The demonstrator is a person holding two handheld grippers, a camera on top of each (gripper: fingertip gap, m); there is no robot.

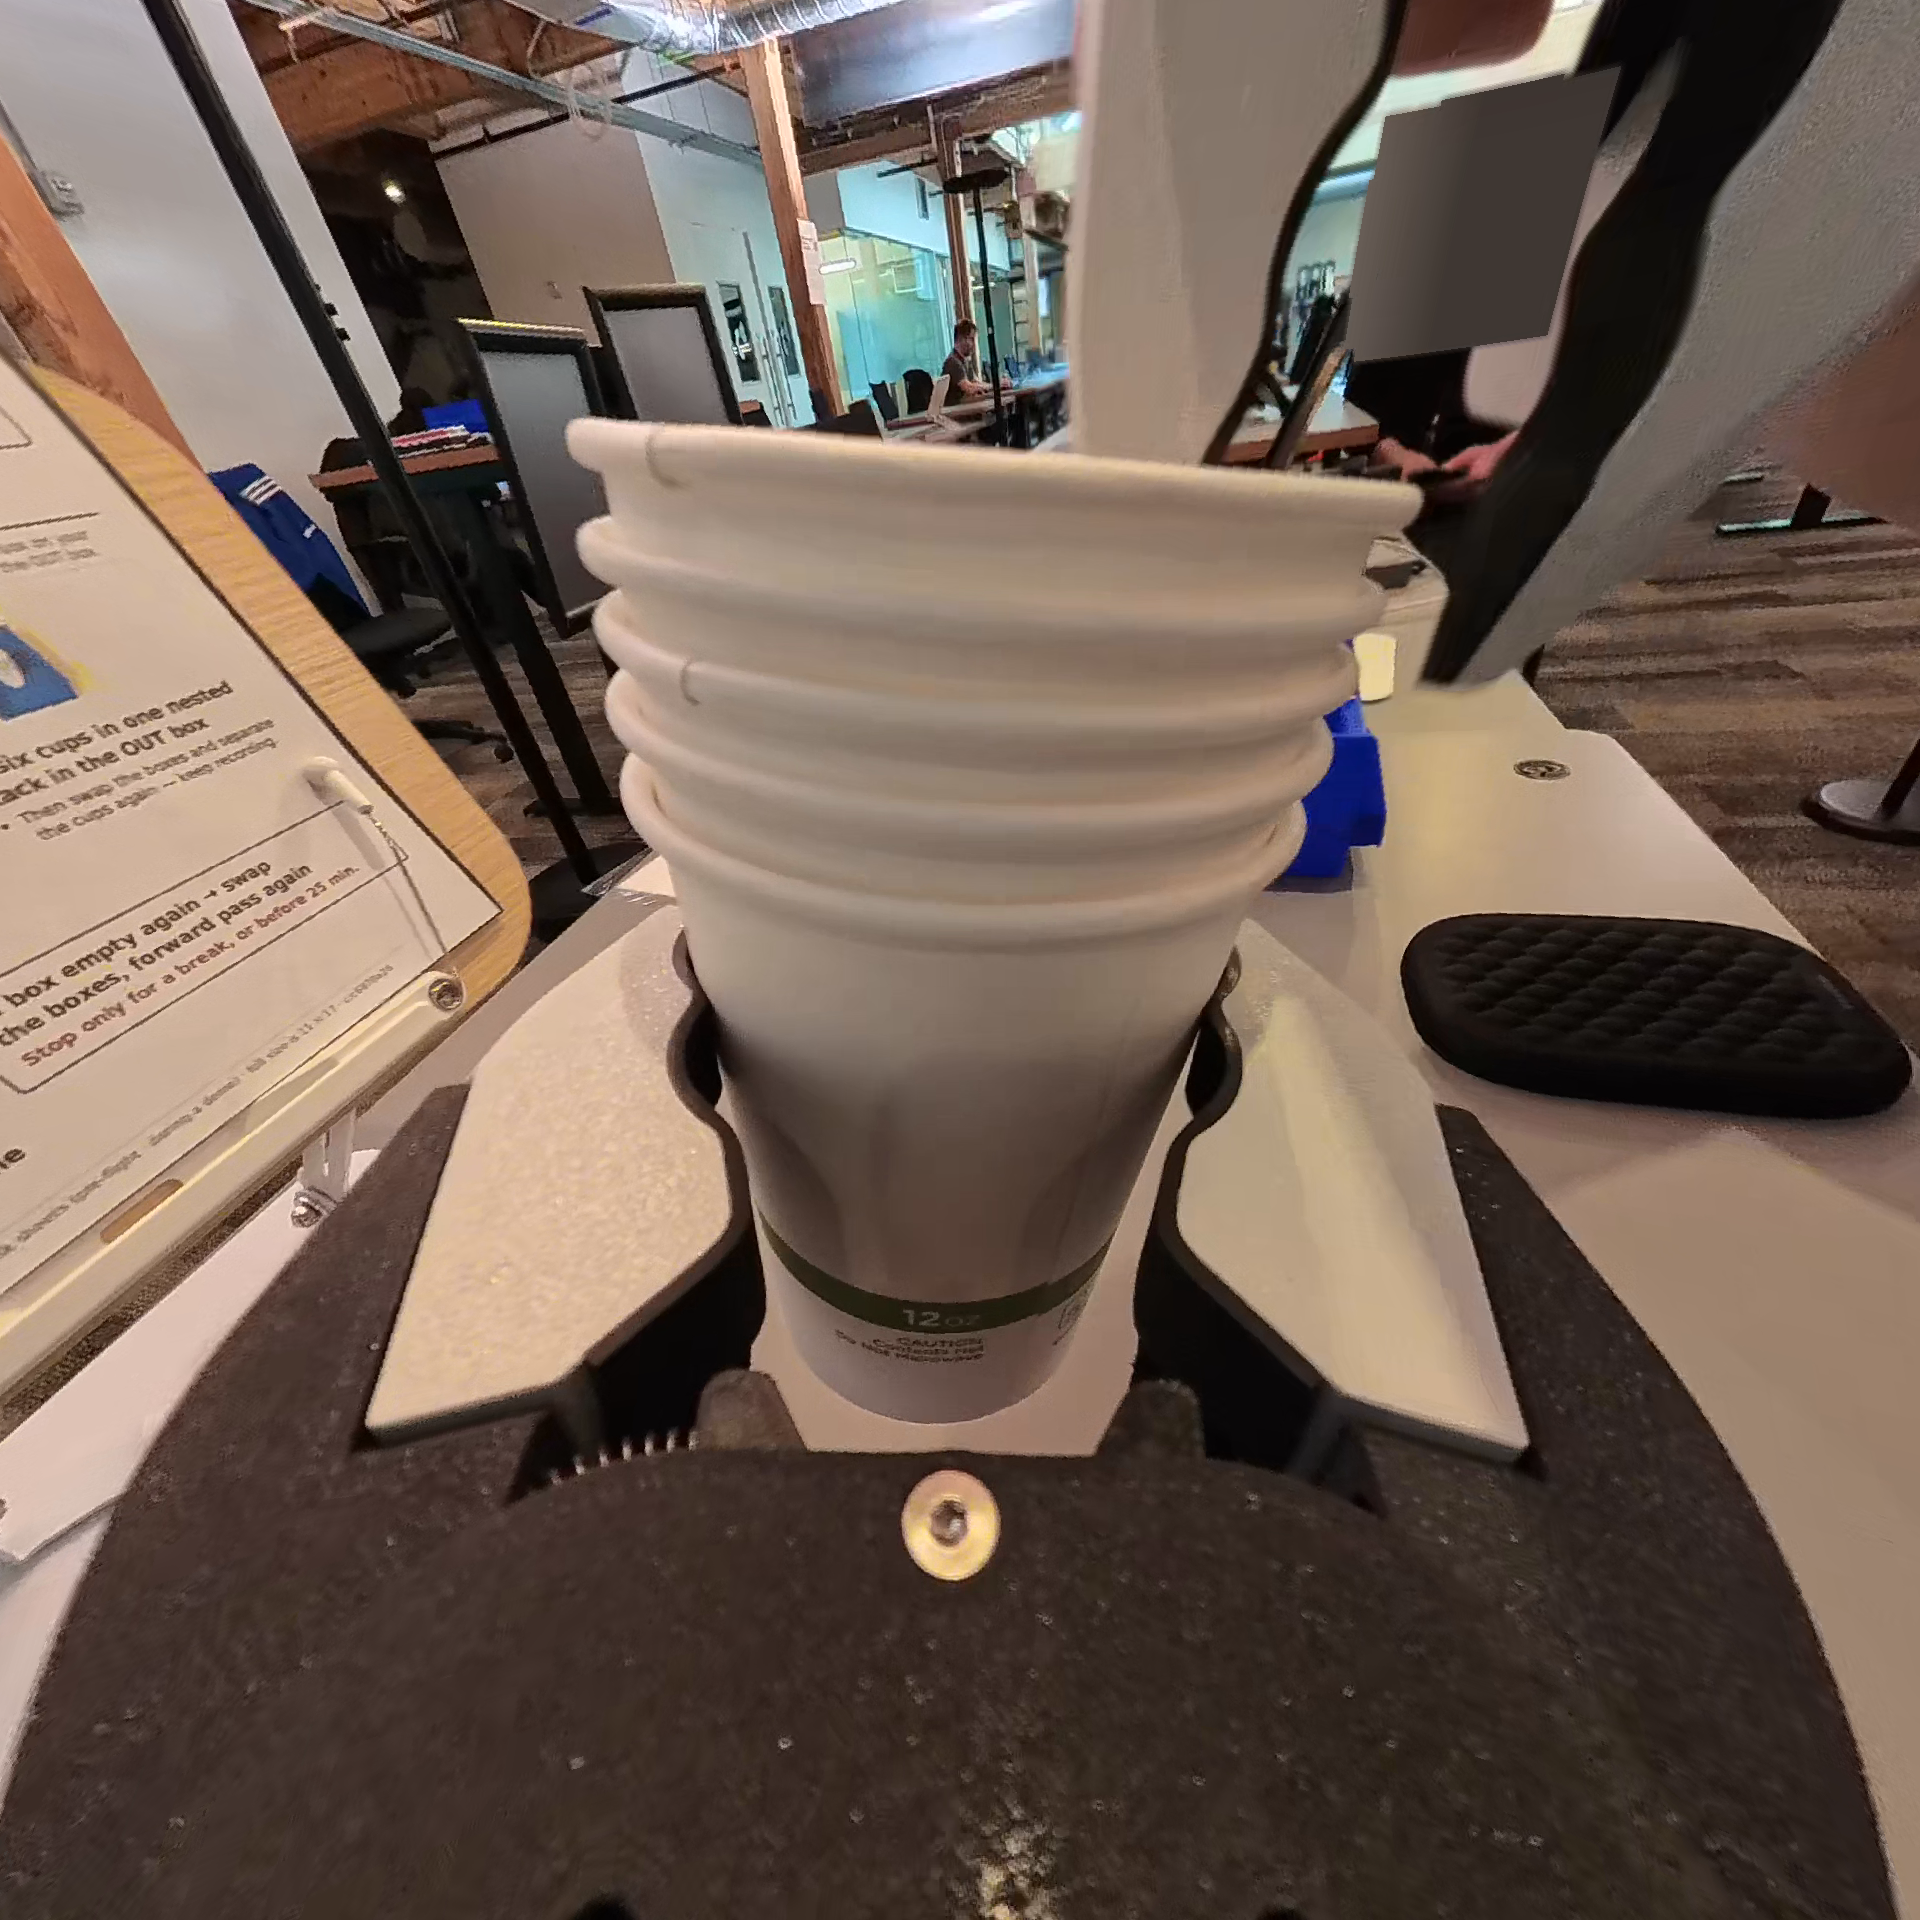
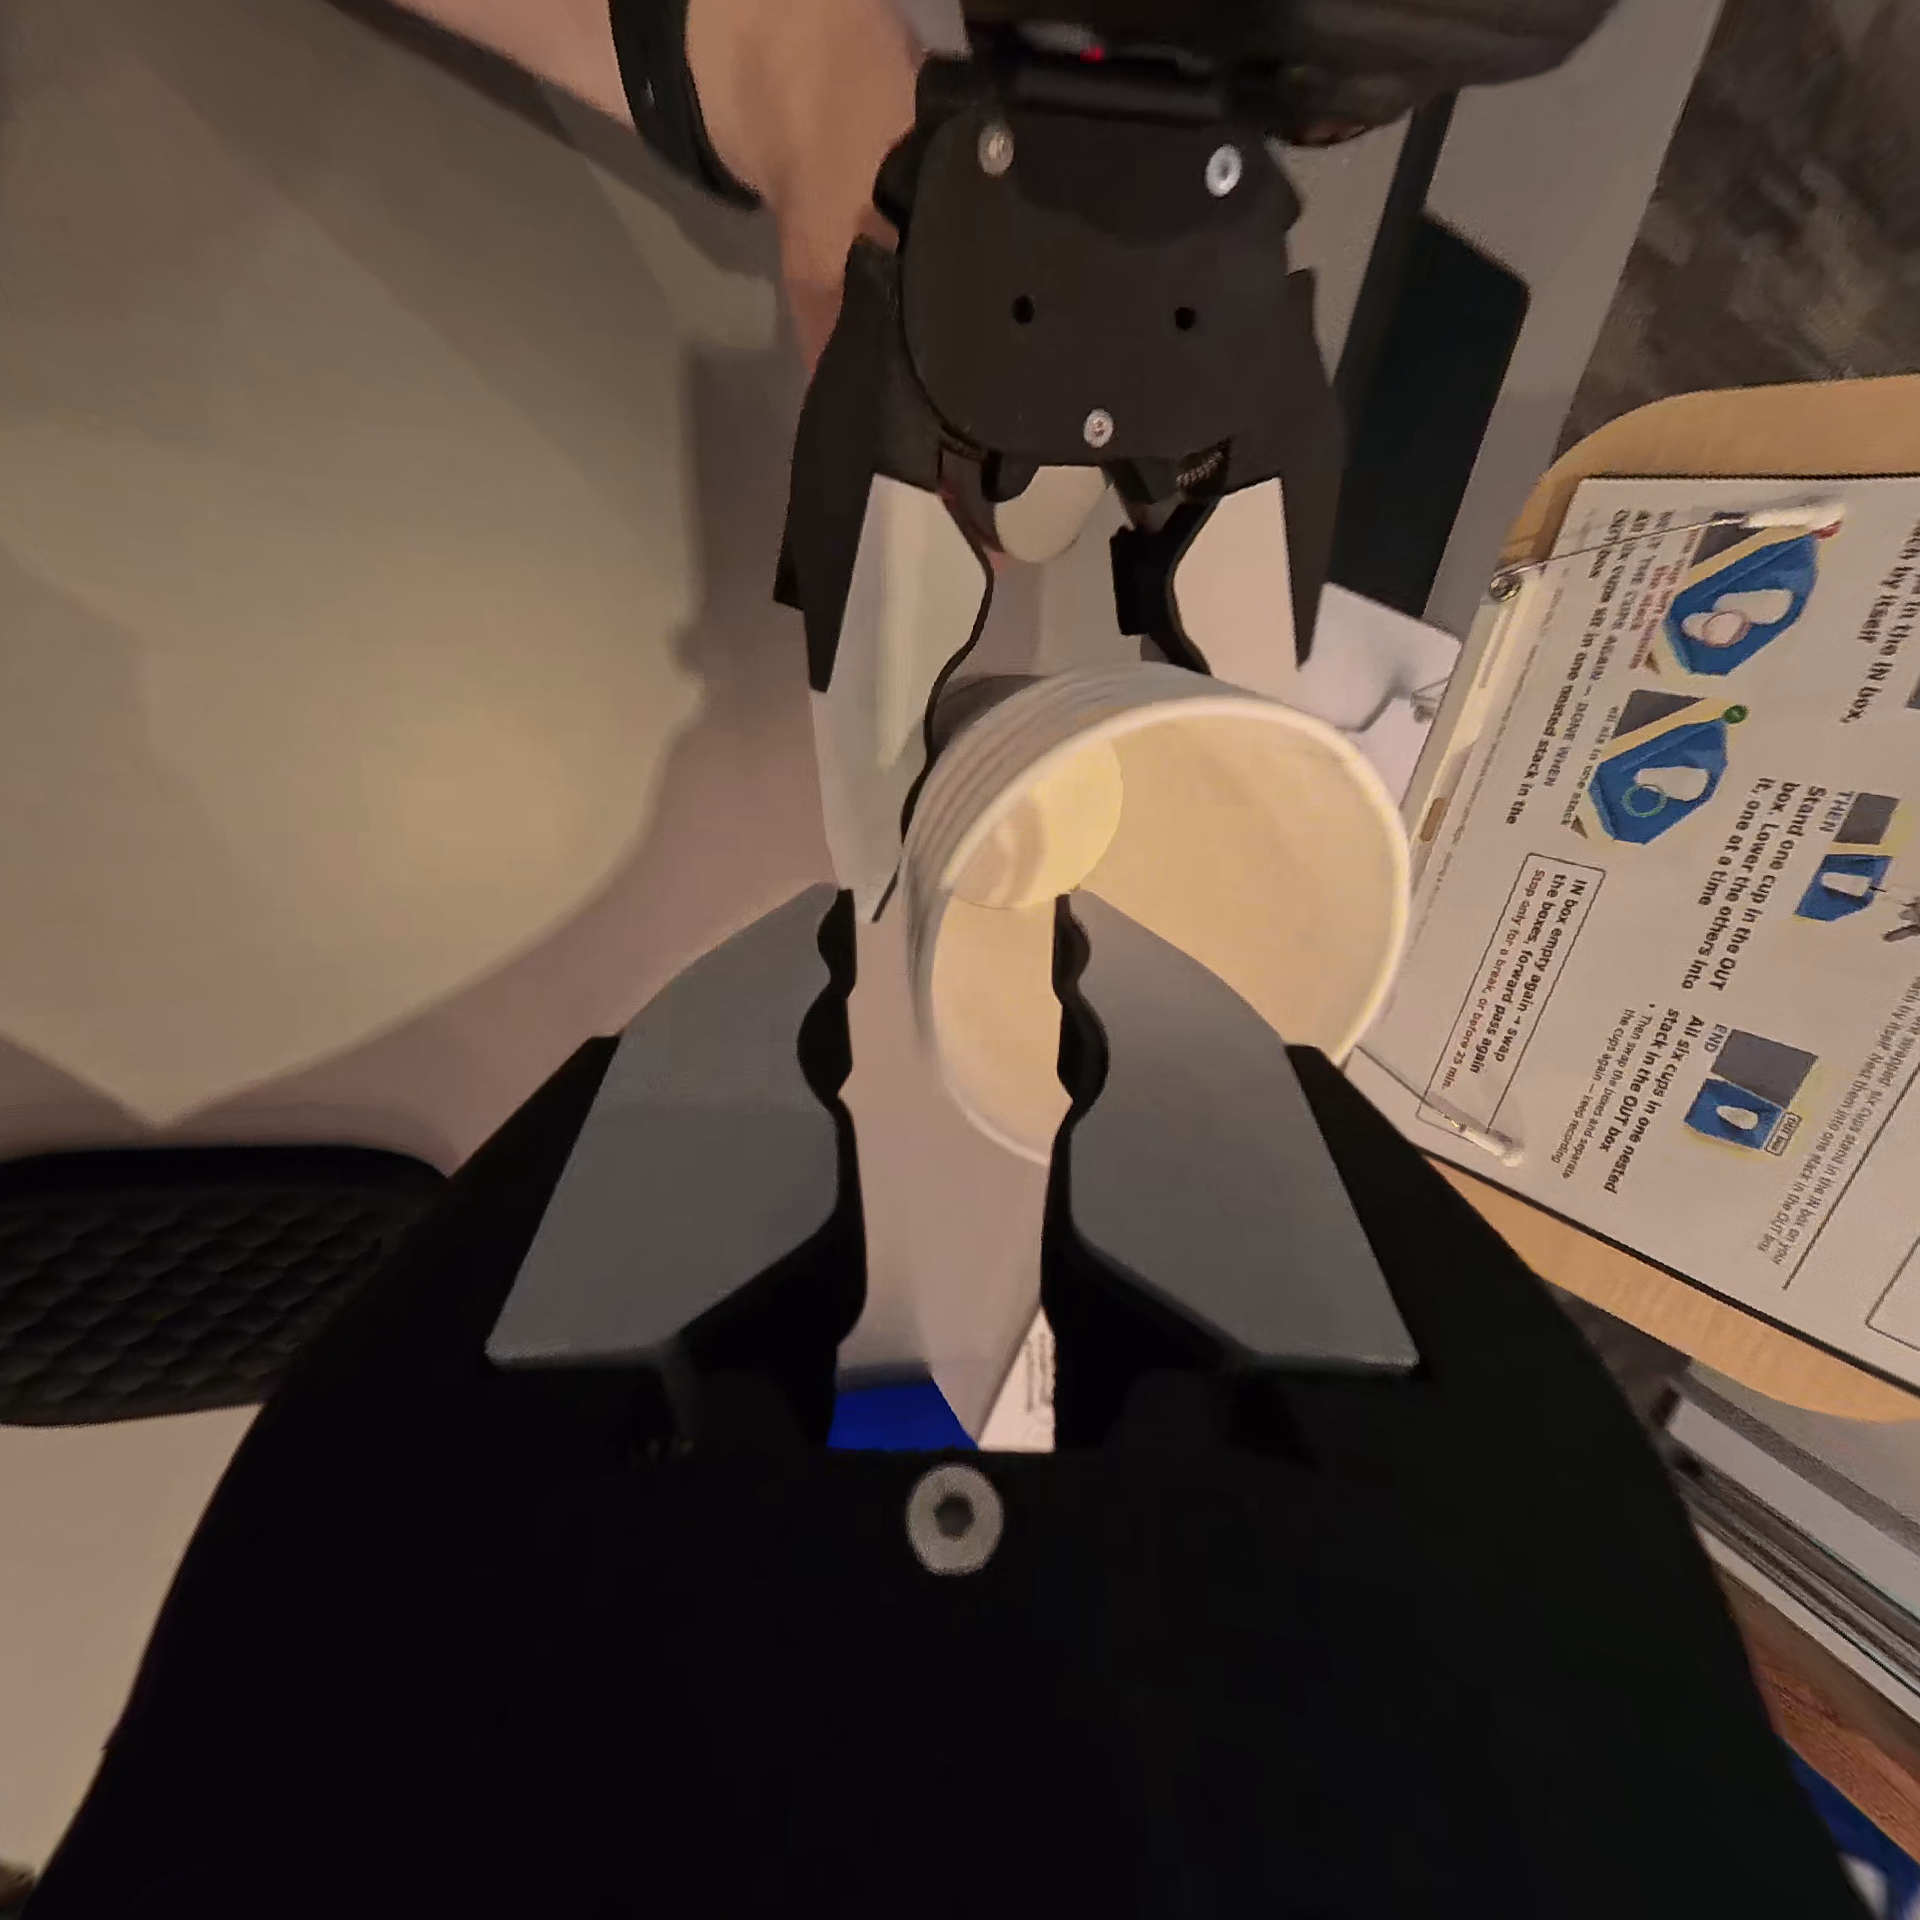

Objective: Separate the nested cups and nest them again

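Right now my left gripper [image 1: 956, 1049] is clamped around the lower body of the cup stack [image 1: 966, 831], holding it upright above the white counter [image 1: 1662, 1299]; its fingers [image 1: 582, 1174] press both sides of the outermost cup. I count about five or six rolled rims nested one above another. The bottom cup carries a dark green band with print near its base.

My right gripper [image 2: 956, 935] comes at the stack from above, one finger [image 2: 1143, 1091] dipped inside the mouth of the top cup [image 2: 1195, 883], the other finger outside the rim. The jaws sit partly spread with the cup wall between them; I cannot tell whether they actually pinch it. In the left wrist view the right gripper [image 1: 1299, 416] shows blurred over the stack's opening.

Near the counter's left edge stands an instruction sheet [image 1: 187, 831] on a wooden board [image 1: 343, 665]. A black textured pad [image 1: 1652, 1008] lies toward the right edge. A blue box [image 1: 1340, 800] peeks out behind the stack, at the far edge. Office desks and a seated person are far in the background.
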